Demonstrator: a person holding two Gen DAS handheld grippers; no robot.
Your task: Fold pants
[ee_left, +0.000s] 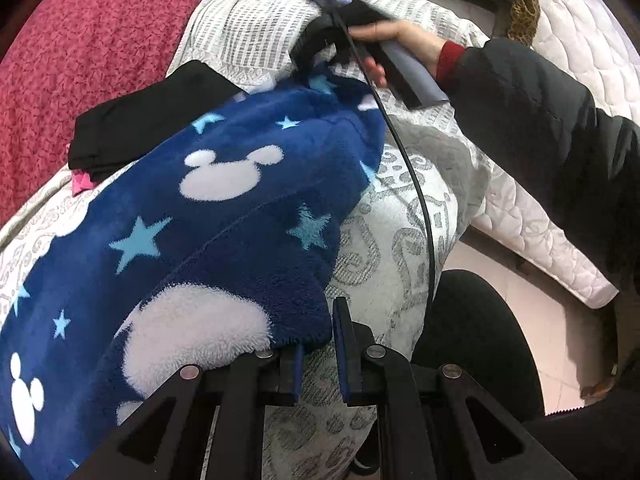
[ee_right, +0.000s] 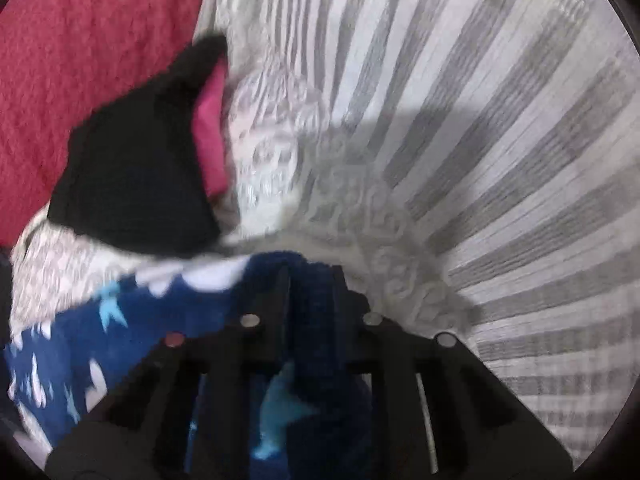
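The pants [ee_left: 224,216] are dark blue fleece with white mouse heads and light blue stars, lying across a grey-and-white patterned bedspread [ee_left: 384,240]. My left gripper [ee_left: 318,344] sits at the pants' near edge with a narrow gap between its jaws; the fleece hem covers the left finger and no cloth shows in the gap. My right gripper [ee_left: 316,60], held by a hand, pinches the far end of the pants. In the blurred right wrist view my right gripper [ee_right: 310,280] is shut on the blue fleece [ee_right: 304,360].
A folded black garment [ee_left: 148,120] with a pink piece [ee_left: 82,182] under it lies at the far left of the bedspread; it also shows in the right wrist view [ee_right: 132,176]. A red blanket [ee_left: 80,48] lies beyond. A white quilted mattress [ee_left: 560,248] and the floor are to the right.
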